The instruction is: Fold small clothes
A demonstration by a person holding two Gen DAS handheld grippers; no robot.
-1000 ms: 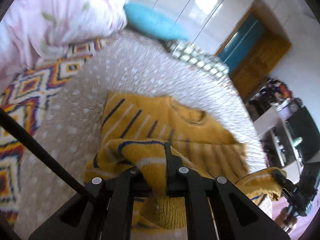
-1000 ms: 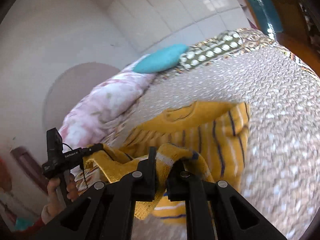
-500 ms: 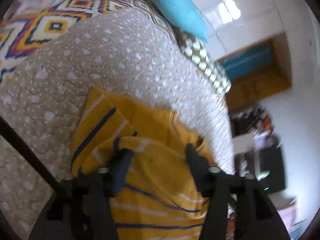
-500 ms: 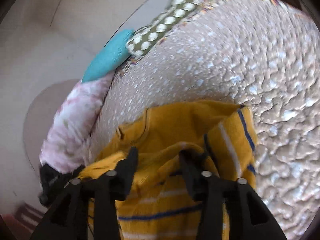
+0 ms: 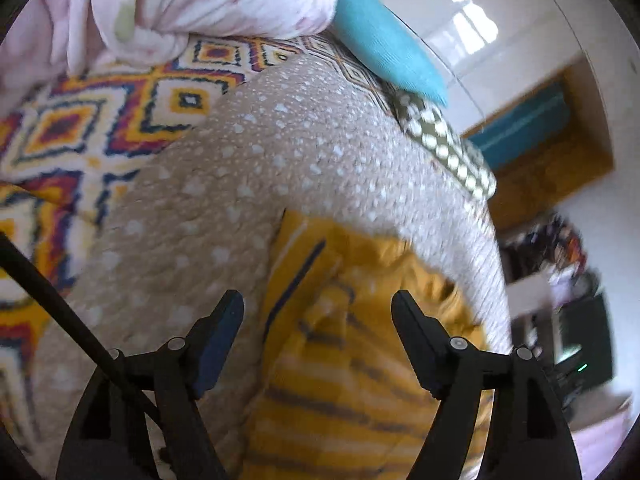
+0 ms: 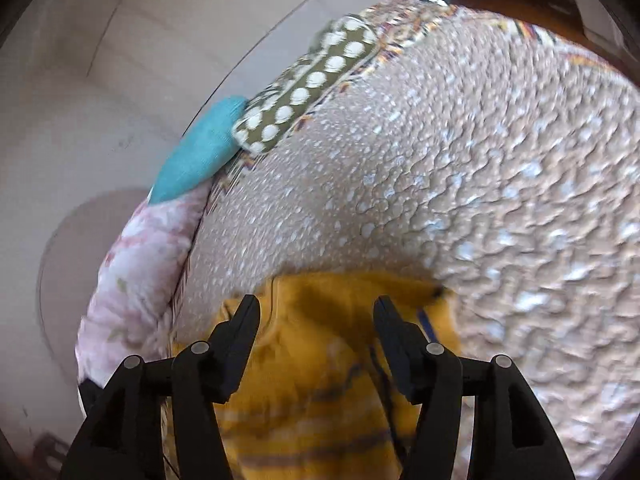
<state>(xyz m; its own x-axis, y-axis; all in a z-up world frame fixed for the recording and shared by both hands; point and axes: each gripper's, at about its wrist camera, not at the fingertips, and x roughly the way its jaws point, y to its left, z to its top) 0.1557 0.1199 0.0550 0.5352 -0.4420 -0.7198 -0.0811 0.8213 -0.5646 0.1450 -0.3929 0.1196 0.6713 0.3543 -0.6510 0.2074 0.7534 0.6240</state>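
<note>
A small mustard-yellow sweater with navy and white stripes (image 5: 344,360) lies folded on a beige dotted bedspread (image 5: 224,184). My left gripper (image 5: 318,308) is open and empty, its fingers spread just above the sweater's left part. In the right wrist view the sweater (image 6: 320,380) lies below my right gripper (image 6: 316,316), which is also open and empty above the collar end. Both views are blurred over the sweater.
A pink floral duvet (image 5: 180,4), a teal pillow (image 5: 388,52) and a green dotted cushion (image 5: 444,148) lie at the head of the bed. A bright patterned sheet (image 5: 80,128) lies left of the bedspread. Furniture and a door (image 5: 552,148) stand beyond the bed's right edge.
Both grippers were shut on the sweater's hem a second ago, carried it forward over the body, then opened and let it drop. The sweater now lies folded.
</note>
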